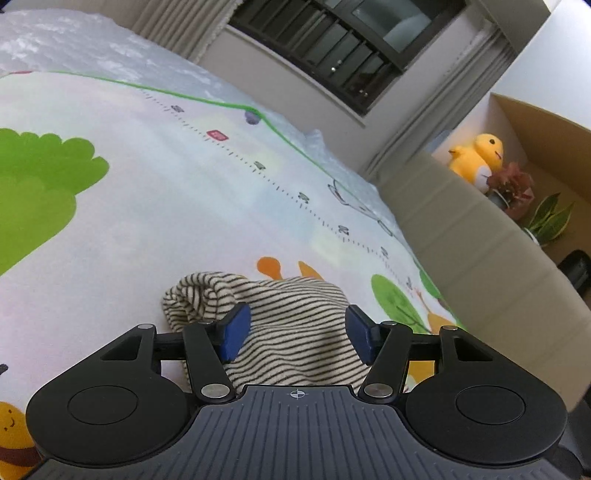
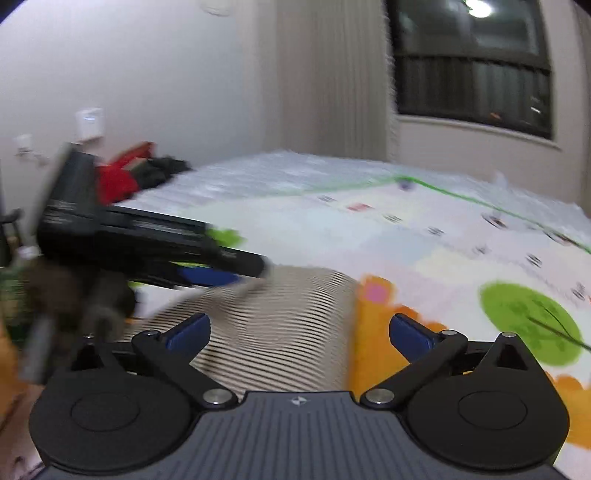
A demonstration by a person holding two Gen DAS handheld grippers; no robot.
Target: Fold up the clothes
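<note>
A: Down on the play mat [image 1: 147, 221]? A striped cloth [image 1: 295, 325], cream with thin dark lines. Lying low in the left wrist view, bunched up at its left end.

B: And the left hand-held gripper [image 1: 298, 334]?

A: Jaws partway apart. Blue pads [image 1: 236, 332] on each side of the cloth, not pressing it. Nothing gripped there.

B: Same cloth in the right wrist view?

A: Yes, striped cloth [image 2: 266, 325] again, blurry, flat on the mat. Right hand-held gripper [image 2: 299, 336] just over its near part, jaws spread very wide. Holding nothing. Orange picture [image 2: 373, 332] on the mat just beside the cloth's right edge.

B: Black thing at the left of that view?

A: Left hand-held gripper [image 2: 221, 275], seen from the side, blurry. Tip right at the far left corner of the cloth. Touching or not? Cannot tell.

B: Around the mat?

A: Green tree pictures [image 1: 40, 192] and a green line [image 1: 207, 99] printed on it. Dark window [image 1: 351, 48] and curtains [image 1: 177, 22] behind. Off to the right, a brown box [image 1: 546, 147] with a yellow duck toy [image 1: 476, 155], a red plant [image 1: 513, 184] and a green plant [image 1: 550, 218]. Far back in the right wrist view, a pile of red and dark clothes [image 2: 140, 173].
</note>
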